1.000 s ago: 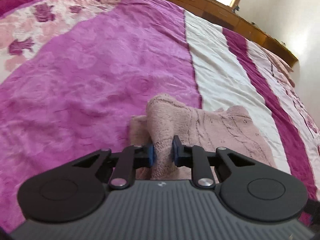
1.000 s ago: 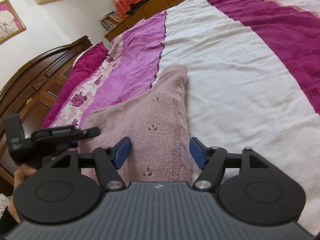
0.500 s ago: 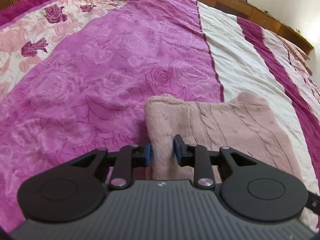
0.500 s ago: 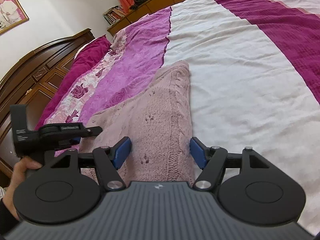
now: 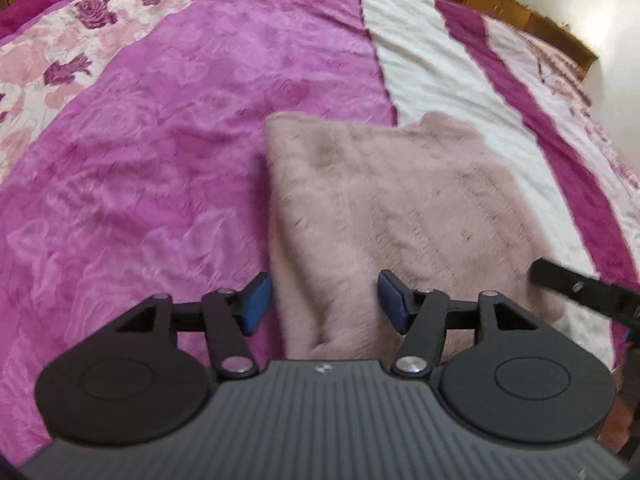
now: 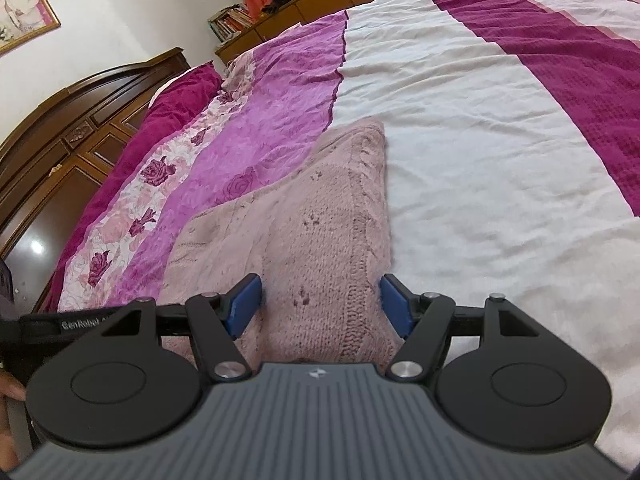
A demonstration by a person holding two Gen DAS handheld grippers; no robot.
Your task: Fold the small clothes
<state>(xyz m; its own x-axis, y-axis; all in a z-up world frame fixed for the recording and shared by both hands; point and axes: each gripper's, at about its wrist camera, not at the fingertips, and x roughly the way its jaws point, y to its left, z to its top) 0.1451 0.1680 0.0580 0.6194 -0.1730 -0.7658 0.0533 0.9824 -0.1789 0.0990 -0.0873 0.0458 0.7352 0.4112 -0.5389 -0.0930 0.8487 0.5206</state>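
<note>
A dusty-pink knitted sweater (image 5: pixel 392 208) lies folded flat on the bed, also in the right wrist view (image 6: pixel 320 240). My left gripper (image 5: pixel 324 302) is open and empty, its blue pads either side of the sweater's near left edge. My right gripper (image 6: pixel 320 306) is open and empty over the sweater's near right part, a fold ridge running between its pads. A fingertip of the right gripper (image 5: pixel 576 288) shows at the right edge of the left wrist view. Part of the left gripper (image 6: pixel 80 324) shows at the left in the right wrist view.
The bed cover has magenta (image 5: pixel 160 160), white (image 6: pixel 480 140) and dark pink (image 6: pixel 560 52) stripes, with a floral band (image 6: pixel 132 216) at the left. A dark wooden headboard (image 6: pixel 60 128) and low cabinets (image 6: pixel 304 16) stand beyond the bed.
My left gripper has let go of the sweater's folded edge and opened wide. The fold now lies flat on the sweater. The right gripper stays open, shifted slightly.
</note>
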